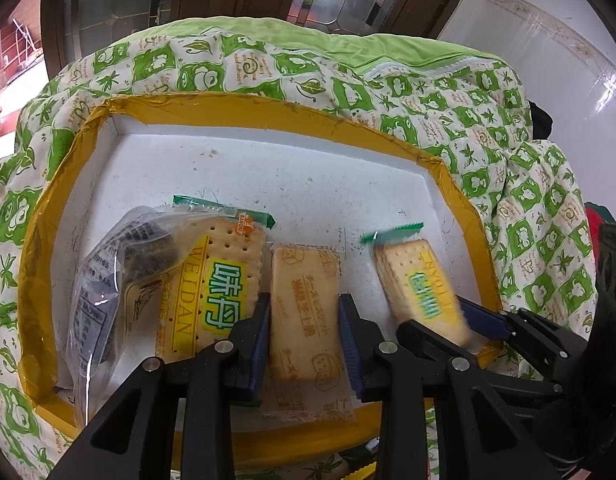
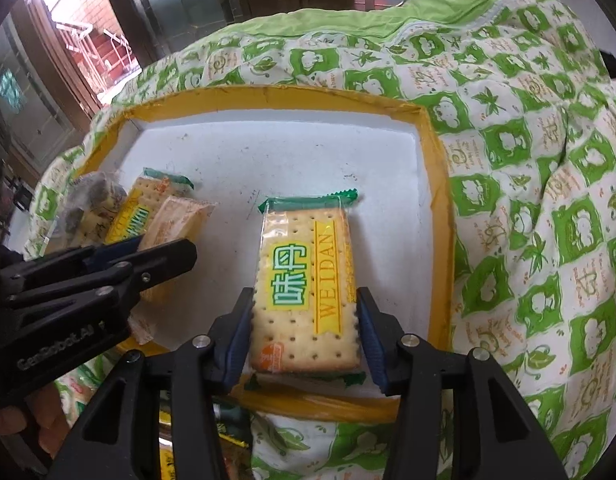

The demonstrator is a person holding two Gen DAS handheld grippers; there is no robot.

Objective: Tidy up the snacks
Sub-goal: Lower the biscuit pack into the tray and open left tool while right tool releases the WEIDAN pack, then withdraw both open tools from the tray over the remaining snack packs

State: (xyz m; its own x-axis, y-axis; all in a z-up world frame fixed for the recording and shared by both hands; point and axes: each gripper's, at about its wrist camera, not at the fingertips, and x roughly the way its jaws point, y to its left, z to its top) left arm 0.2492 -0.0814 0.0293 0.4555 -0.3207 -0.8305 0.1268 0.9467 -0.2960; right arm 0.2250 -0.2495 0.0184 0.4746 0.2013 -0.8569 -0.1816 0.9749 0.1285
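**Both tongs gripping biscuit packets over the tray**

Our left tongs [image 1: 304, 312] clasp a pale cheese biscuit packet [image 1: 306, 312]; our right tongs [image 2: 304, 308] clasp a Weidan cracker packet [image 2: 306, 284]. Both lie near the foam tray's yellow-taped front rim [image 2: 339, 402]; bare tray floor stretches behind.

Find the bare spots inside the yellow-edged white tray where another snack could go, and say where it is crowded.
The white foam tray with the yellow taped rim is bare along its far wall and far right corner. The crowded part is near left: a clear crinkled bag of dark snacks, a green-sealed Weidan cracker packet, and the orange cheese-biscuit packet between the left gripper's fingers.
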